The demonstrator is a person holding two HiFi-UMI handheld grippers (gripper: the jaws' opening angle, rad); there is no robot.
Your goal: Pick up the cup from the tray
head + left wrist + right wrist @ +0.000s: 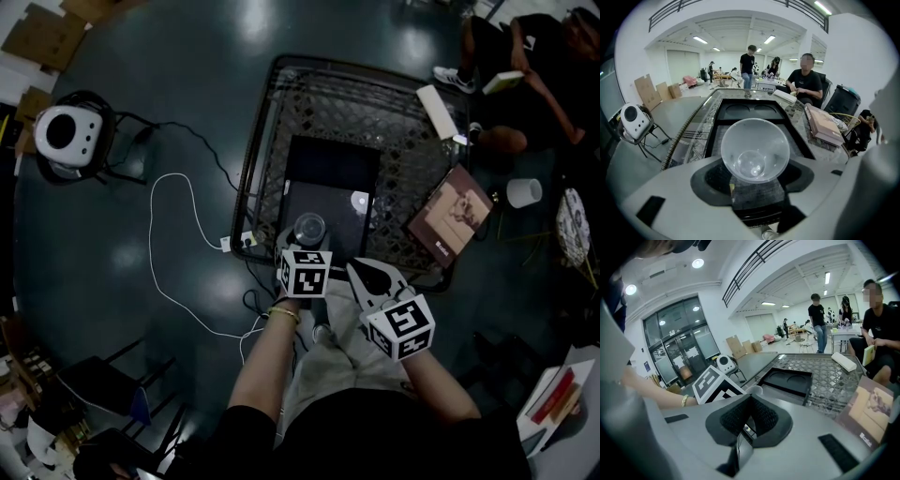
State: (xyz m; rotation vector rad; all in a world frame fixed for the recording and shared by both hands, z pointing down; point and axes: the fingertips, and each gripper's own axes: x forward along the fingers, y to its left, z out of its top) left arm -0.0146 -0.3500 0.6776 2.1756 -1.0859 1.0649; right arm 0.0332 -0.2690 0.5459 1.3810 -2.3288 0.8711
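Observation:
A clear plastic cup (309,228) stands over the near end of the black tray (330,159). My left gripper (307,240) is shut on it. In the left gripper view the cup (754,150) fills the space between the black pads (711,178), its mouth turned toward the camera, with the tray (745,111) and its two round hollows beyond. My right gripper (361,274) hangs just right of the left one, near the table's front edge. Its pads (764,416) meet with nothing between them, and the tray (787,378) lies ahead of them.
The tray lies on a metal mesh table (403,141). On the table's right side lie a brown book (450,214) and a white box (436,111). A seated person (534,75) is at the far right. A white round device on a stand (64,136) and cables (178,244) are on the floor at left.

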